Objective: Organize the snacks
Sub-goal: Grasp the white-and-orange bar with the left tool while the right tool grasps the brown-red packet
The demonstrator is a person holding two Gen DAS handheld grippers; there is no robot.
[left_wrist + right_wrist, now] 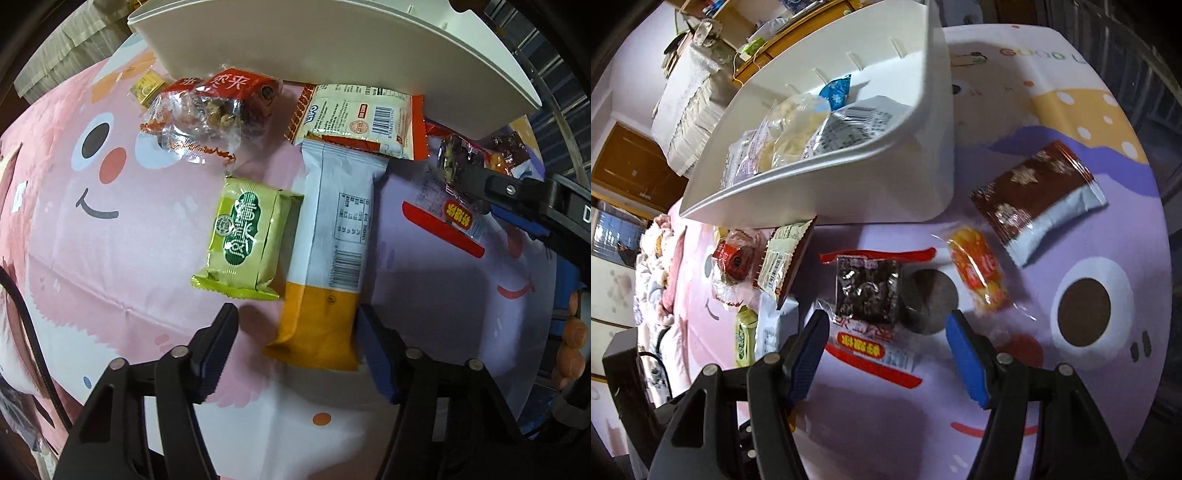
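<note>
Left wrist view — one long white-and-orange packet (328, 251), one green packet (245, 236).
I see the long packet's axis pointing at the white bin (332, 40); left tongs (297, 350) straddle its orange end, pads apart — right tongs (886, 350) gape, empty.

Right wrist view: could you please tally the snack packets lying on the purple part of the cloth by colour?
Brown and silver packet: 1
Orange and yellow packet: 1
Clear packet with dark filling: 1
Total: 3

A: Access on the pink side?
B: Open cloth (110, 280) left of the green packet (245, 236); the white bin (332, 40) blocks the far edge.
A: Purple side?
B: Bare cloth near the camera; the brown packet (1038, 199) and orange candy (979, 273) crowd the way beyond.
</note>
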